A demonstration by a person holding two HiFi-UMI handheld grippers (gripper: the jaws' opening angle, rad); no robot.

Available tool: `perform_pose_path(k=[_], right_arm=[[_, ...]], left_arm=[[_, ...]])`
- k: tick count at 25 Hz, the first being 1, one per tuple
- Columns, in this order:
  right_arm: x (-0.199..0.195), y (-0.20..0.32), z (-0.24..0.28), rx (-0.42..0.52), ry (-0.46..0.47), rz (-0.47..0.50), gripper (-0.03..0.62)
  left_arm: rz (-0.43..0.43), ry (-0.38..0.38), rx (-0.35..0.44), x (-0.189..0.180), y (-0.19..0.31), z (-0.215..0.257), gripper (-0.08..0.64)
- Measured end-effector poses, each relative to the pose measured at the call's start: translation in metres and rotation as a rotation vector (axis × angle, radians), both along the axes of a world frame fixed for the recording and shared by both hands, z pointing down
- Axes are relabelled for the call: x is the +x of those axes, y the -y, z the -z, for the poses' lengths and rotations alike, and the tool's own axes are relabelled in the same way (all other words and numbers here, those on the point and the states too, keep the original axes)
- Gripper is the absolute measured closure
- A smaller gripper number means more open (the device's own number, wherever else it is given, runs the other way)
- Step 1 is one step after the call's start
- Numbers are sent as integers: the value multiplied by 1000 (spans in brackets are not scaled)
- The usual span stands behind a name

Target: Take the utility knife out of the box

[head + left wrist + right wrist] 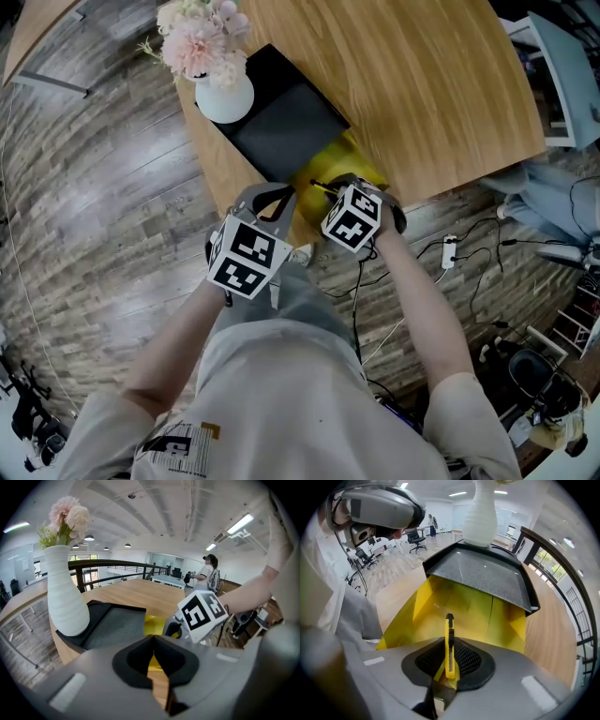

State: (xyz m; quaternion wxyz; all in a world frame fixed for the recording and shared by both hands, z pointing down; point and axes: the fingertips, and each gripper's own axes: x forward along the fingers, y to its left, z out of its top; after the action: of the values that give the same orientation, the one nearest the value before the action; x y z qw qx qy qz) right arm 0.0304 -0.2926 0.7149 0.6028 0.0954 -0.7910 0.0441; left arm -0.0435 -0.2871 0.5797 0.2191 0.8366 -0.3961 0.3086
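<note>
A yellow box (pixel 345 161) lies open at the near edge of the wooden table (pixel 422 84), its black lid (pixel 286 117) folded back behind it. My right gripper (pixel 449 645) points steeply down into the yellow box (pixel 464 604) and is shut on the yellow utility knife (pixel 449 639), which stands upright between its pads with its black tip up. In the head view the right gripper (pixel 339 190) sits over the box under its marker cube. My left gripper (pixel 270 202) hovers at the box's left edge; its pads (pixel 161 651) meet, with nothing seen clamped.
A white vase (pixel 225 94) of pink flowers stands on the lid's far left corner. Beyond the table's near edge, cables (pixel 450 248) and bags lie on the plank floor. A person (pixel 211 573) stands far off in the room.
</note>
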Motion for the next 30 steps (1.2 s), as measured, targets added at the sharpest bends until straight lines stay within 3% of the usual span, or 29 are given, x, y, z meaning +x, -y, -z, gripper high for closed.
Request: perform_pose_path(k=[5, 14, 23, 30], right_arm=[[0, 9, 28, 13, 85, -122, 532], [12, 21, 135, 178, 287, -292, 532], [17, 19, 265, 427, 482, -393, 532], [25, 0, 358, 585, 618, -443, 532]], left_arm=[[-1, -12, 23, 2, -2, 16, 558], [-13, -18, 141, 4, -2, 74, 558], [-26, -99, 335, 14, -3, 181, 558], [-60, -114, 514, 18, -10, 267, 558]])
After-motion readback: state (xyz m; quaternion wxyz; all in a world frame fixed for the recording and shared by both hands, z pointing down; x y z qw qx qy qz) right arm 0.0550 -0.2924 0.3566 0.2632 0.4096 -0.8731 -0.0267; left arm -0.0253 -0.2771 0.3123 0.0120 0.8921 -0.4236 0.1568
